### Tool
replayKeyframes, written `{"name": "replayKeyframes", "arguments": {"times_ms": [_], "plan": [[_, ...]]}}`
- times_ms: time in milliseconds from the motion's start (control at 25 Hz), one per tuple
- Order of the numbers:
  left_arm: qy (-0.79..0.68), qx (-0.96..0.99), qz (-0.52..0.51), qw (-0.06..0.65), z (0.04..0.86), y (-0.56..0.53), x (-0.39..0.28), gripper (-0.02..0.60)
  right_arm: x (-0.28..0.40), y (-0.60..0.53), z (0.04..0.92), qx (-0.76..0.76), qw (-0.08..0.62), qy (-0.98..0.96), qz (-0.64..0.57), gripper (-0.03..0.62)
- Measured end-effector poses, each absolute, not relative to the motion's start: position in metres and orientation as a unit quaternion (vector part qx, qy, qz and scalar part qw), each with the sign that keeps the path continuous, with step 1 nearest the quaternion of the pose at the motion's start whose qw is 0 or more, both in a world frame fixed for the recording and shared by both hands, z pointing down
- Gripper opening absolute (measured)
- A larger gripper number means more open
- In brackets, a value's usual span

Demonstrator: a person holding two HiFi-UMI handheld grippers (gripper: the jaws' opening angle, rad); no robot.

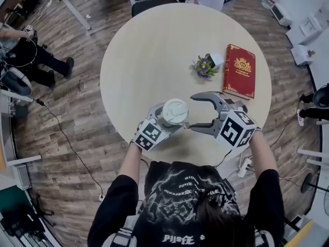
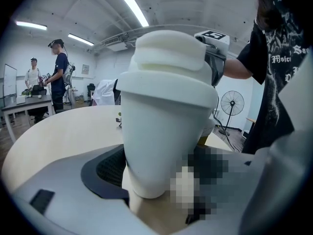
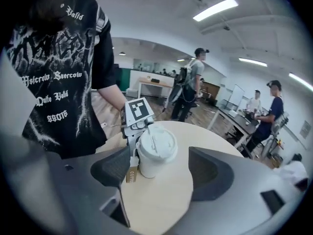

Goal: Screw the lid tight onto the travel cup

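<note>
Black printed T-shirt and both forearms sit closest, at the near rim of the round pale wooden desk. Just beyond, the L tongs are clamped on the body of the white tapered travel cup, which is upright near the desk's front edge w/ its white domed plastic lid seated on top. How far the thread is home can't be told. R tongs hang just beside the lid on its right, spread wide w/ nothing between them and not touching it.

Step in hand, as I read it: take hold of the lid for a tightening turn. Do it well – come in level w/ the lid, pads on opposite sides of its rim, not the dome. Close firmly, then twist about the cup's own axis. L grip should resist spin w/o crushing the wall. Short turns, regrip – stop once the cup wants to twist too.

Farther off: a small posy of purple and yellow flowers and a red hardback book w/ gold trim, well apart from the work.
</note>
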State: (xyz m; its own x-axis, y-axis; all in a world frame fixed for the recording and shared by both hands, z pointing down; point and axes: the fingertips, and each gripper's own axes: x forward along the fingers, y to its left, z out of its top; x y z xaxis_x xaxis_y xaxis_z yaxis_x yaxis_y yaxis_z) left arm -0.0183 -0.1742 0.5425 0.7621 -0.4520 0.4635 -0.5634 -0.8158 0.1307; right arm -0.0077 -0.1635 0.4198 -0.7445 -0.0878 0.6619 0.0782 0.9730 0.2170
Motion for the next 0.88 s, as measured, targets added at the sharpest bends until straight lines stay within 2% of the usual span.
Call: {"name": "replayKeyframes", "arguments": {"times_ms": [360, 600, 680, 880], "plan": [[-0.228, 0.937, 0.234, 0.126, 0.543, -0.174, -0.018, 0.407, -0.030, -0.172, 0.447, -0.190, 0.411, -0.873, -0.180, 0.414], [-0.210, 0.939, 0.244, 0.125, 0.543, -0.174, -0.020, 0.407, -0.052, -0.164, 0.452, -0.268, 0.403, -0.858, -0.175, 0.417], [-0.205, 0.939, 0.245, 0.126, 0.543, -0.174, -0.020, 0.407, -0.053, -0.159, 0.457, -0.286, 0.406, -0.852, -0.166, 0.396], [-0.206, 0.941, 0.235, 0.129, 0.542, -0.174, -0.020, 0.407, -0.054, -0.160, 0.457, -0.261, 0.393, -0.869, -0.149, 0.396]]}}
